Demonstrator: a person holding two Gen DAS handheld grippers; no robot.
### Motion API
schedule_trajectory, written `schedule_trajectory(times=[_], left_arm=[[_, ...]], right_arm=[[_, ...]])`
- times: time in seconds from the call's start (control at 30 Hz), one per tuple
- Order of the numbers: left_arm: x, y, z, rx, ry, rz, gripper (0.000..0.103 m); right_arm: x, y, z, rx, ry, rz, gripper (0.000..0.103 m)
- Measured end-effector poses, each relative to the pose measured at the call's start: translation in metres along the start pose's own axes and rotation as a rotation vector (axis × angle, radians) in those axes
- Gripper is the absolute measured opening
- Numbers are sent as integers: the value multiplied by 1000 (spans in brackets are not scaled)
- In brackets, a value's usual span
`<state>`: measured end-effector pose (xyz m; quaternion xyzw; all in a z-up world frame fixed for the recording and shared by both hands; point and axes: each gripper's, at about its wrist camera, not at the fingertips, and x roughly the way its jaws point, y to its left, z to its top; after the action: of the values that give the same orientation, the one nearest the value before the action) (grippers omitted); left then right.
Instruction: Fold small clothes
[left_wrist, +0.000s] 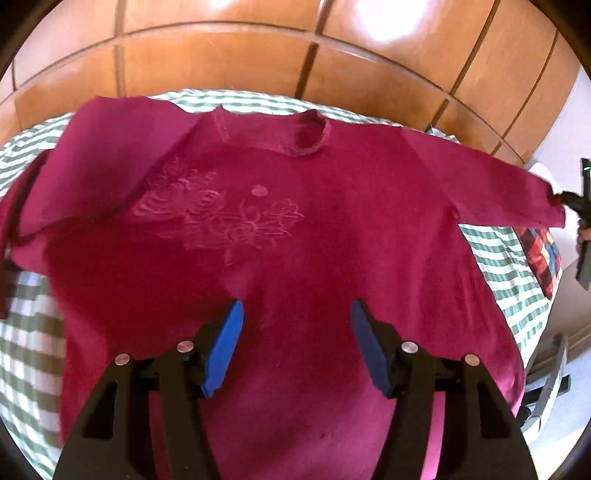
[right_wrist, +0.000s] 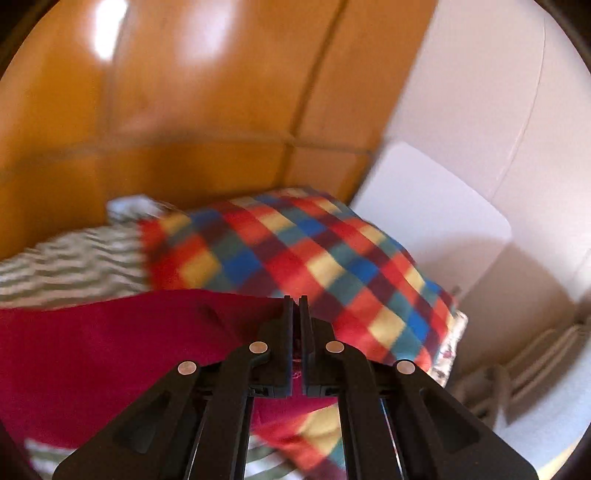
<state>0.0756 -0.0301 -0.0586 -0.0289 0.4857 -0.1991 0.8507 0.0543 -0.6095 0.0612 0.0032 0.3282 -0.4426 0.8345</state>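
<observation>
On the bed (left_wrist: 29, 350), over a green-and-white checked sheet, a magenta shirt (left_wrist: 295, 240) lies spread face up, its collar (left_wrist: 310, 134) toward the wooden wardrobe (left_wrist: 258, 59) that stands behind the bed. Tone-on-tone embroidered roses (left_wrist: 218, 218) sit on the chest, left of centre in the left wrist view. The sleeve on the left of that view is folded in over the body, while the sleeve (left_wrist: 517, 192) on the right is stretched outward and lifted off the sheet.

The left gripper (left_wrist: 295, 339) hovers above the lower part of the shirt with its blue-padded fingers (left_wrist: 225, 347) wide apart and nothing between them; whether the tips touch the fabric cannot be told.

The right gripper (right_wrist: 296, 306) has its fingers (right_wrist: 284, 332) pressed together on the edge of the shirt's outstretched sleeve (right_wrist: 129, 332), a sliver of magenta cloth showing in the narrow slit between them. From the left wrist camera this gripper appears only as a dark shape at the far right edge, at the sleeve's end. The right wrist view is blurred.

Just beyond the pinched sleeve lies a fleece blanket (right_wrist: 314, 258) checked in red, blue, yellow and teal, folded at the corner of the bed; the same blanket shows at the right edge of the left wrist view. Past it stands a white panel (right_wrist: 436, 206) against a white wall.
</observation>
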Motion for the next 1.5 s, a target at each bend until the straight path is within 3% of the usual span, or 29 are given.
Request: schedule_trajectory(times=[0.13, 0.23, 0.27, 0.3, 0.33, 0.37, 0.43, 0.57, 0.67, 0.77, 0.83, 0.9, 1.0, 1.13, 1.2, 1.27, 1.3, 1.4, 1.47, 1.5], left_arm=[[18, -11, 8, 12, 26, -23, 61], [30, -20, 13, 34, 25, 4, 62], [28, -21, 15, 43, 20, 5, 62], [26, -22, 17, 47, 12, -2, 62], [19, -19, 20, 44, -6, -8, 64], [12, -15, 21, 38, -20, -5, 65], [-4, 1, 22, 13, -48, 11, 66], [-50, 58, 11, -101, -122, 106, 69], [-83, 108, -6, -200, -177, 259, 71], [-112, 159, -29, -277, -216, 475, 75], [-120, 183, -41, -294, -205, 551, 76], [-122, 191, -49, -266, -205, 574, 77], [-107, 188, -43, -124, -196, 614, 82], [-70, 186, -23, 8, -165, 678, 86], [-54, 197, -13, 40, -140, 729, 73], [-47, 208, -4, 45, -101, 719, 18], [-49, 214, 0, 35, -84, 700, 5], [-82, 229, 9, -47, -132, 612, 4], [-117, 242, 12, -141, -174, 517, 4], [-142, 254, 15, -225, -204, 429, 4]], right_arm=[[40, -7, 3, 34, 74, -35, 1], [49, -3, 1, 43, 107, 5, 2], [45, -2, 2, 39, 100, 22, 6], [40, -1, 2, 35, 93, 36, 15], [34, -2, 2, 37, 76, 46, 52], [24, -3, 2, 48, 39, 53, 81], [5, -4, 2, 53, -15, 54, 83], [-41, 21, -10, 11, -63, 175, 84], [-75, 60, -32, -28, -64, 318, 86], [-105, 117, -67, -91, -34, 478, 86], [-121, 153, -91, -127, -4, 569, 86], [-138, 195, -116, -158, 36, 663, 86], [-160, 250, -147, -191, 102, 764, 86], [-180, 297, -175, -271, 96, 791, 86], [-183, 313, -186, -312, 78, 771, 86], [-177, 321, -194, -337, 71, 741, 86], [-172, 323, -198, -335, 69, 737, 88], [-164, 320, -199, -312, 65, 754, 91], [-162, 320, -199, -314, 60, 754, 92], [-162, 318, -200, -312, 59, 755, 92]])
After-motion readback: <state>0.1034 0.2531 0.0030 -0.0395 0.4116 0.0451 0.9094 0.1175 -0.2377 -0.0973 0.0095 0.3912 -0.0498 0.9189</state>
